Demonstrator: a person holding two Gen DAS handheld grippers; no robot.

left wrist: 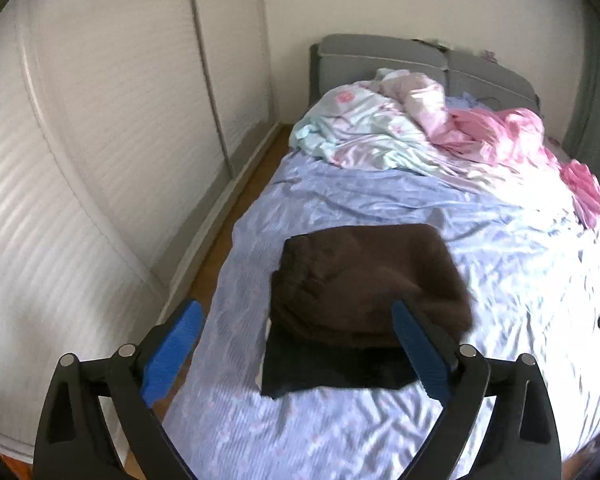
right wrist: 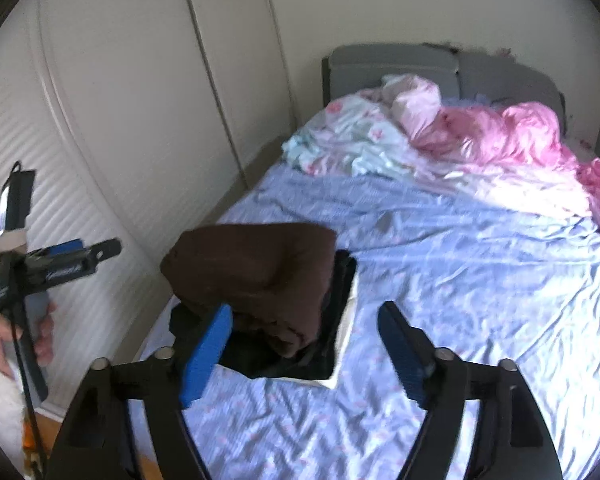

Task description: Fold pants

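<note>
Folded brown pants on blue sheet (no legible writing), grippers empty

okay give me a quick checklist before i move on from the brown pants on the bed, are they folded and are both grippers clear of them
1. Brown pants folded into a compact stack: ok.
2. Pants resting on the dark folded item beneath, on the blue sheet: ok.
3. Left gripper open, nothing between its pads: ok.
4. Right gripper open, holding nothing: ok.
5. Both grippers lifted clear of the pants: ok, no contact visible.
6. Stack edges neatly aligned: cannot tell, the pictures are blurred.
</note>
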